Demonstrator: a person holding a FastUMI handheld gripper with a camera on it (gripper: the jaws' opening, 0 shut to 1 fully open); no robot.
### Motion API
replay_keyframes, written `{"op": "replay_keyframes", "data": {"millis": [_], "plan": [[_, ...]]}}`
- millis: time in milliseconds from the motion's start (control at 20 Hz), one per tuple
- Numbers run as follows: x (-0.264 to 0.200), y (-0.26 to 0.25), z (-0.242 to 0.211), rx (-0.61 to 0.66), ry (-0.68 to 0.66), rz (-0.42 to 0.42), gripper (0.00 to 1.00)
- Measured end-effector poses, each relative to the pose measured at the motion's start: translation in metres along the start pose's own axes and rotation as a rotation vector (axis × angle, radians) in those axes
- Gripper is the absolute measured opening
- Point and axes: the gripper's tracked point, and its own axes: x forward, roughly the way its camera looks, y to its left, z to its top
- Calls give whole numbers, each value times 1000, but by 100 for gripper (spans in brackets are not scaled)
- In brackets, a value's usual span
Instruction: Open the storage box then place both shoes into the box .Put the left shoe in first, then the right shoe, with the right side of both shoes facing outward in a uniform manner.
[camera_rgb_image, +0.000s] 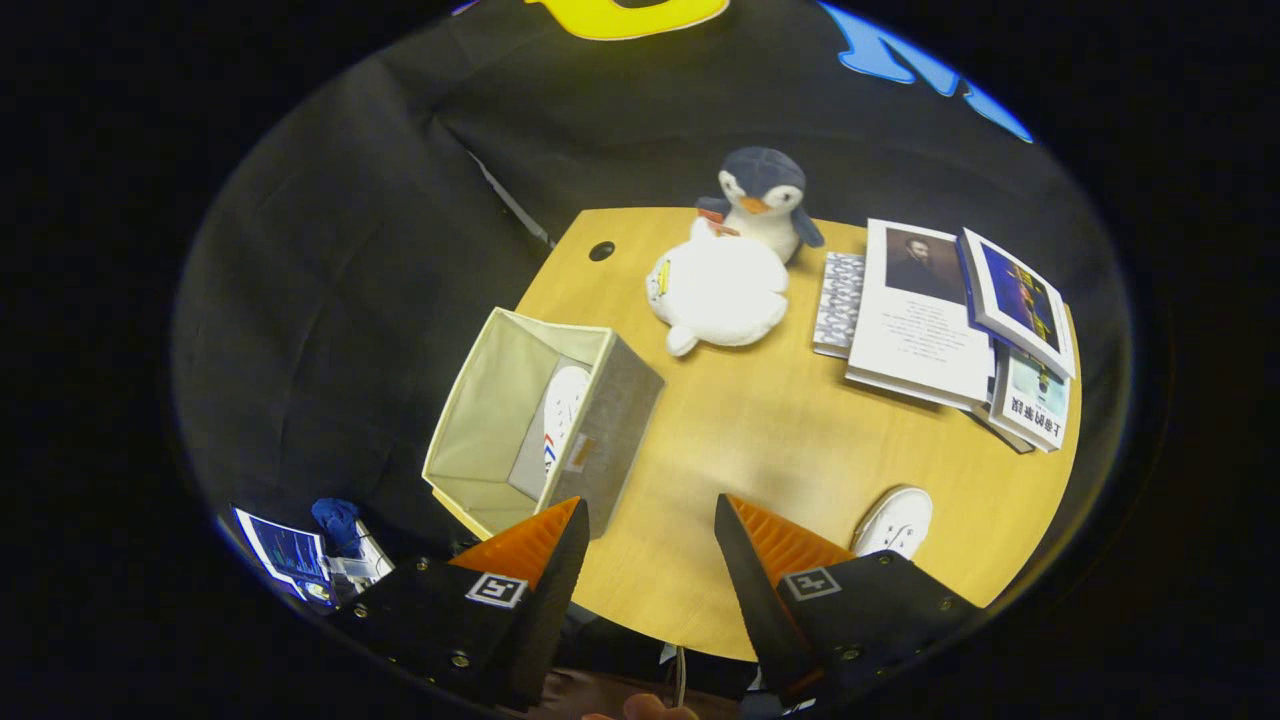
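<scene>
Your gripper (648, 530) hangs above the near edge of the table (740, 440) with its two orange-faced fingers (530, 545) spread wide and nothing held between them; bare wood shows in the gap. Just past the right finger, at about four o'clock from the table's middle, a white shoe (893, 522) lies on the wood, partly hidden behind that finger, apart from everything else. Just beyond the left finger, at about nine o'clock, the storage box (540, 420) stands open at the table's left edge, its grey fabric side facing the middle of the table and its pale lining on show. Inside it you can see another white shoe (560, 412) standing on edge against the wall nearest the table's middle, with a red and blue mark low on it. Farther on, near twelve o'clock, a white plush toy (718, 292) lies on the wood, and a dark blue and white penguin plush (762, 200) sits just behind it, touching it, at the far edge. At about two o'clock a pile of books (945, 320) spreads over the right side of the table, overlapping one another. A small dark hole (601, 250) marks the table's far left corner, around eleven o'clock.
</scene>
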Motion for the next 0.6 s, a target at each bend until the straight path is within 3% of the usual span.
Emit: {"op": "replay_keyframes", "data": {"millis": [600], "plan": [[-6, -121, -66, 209, 9, -89, 78]]}}
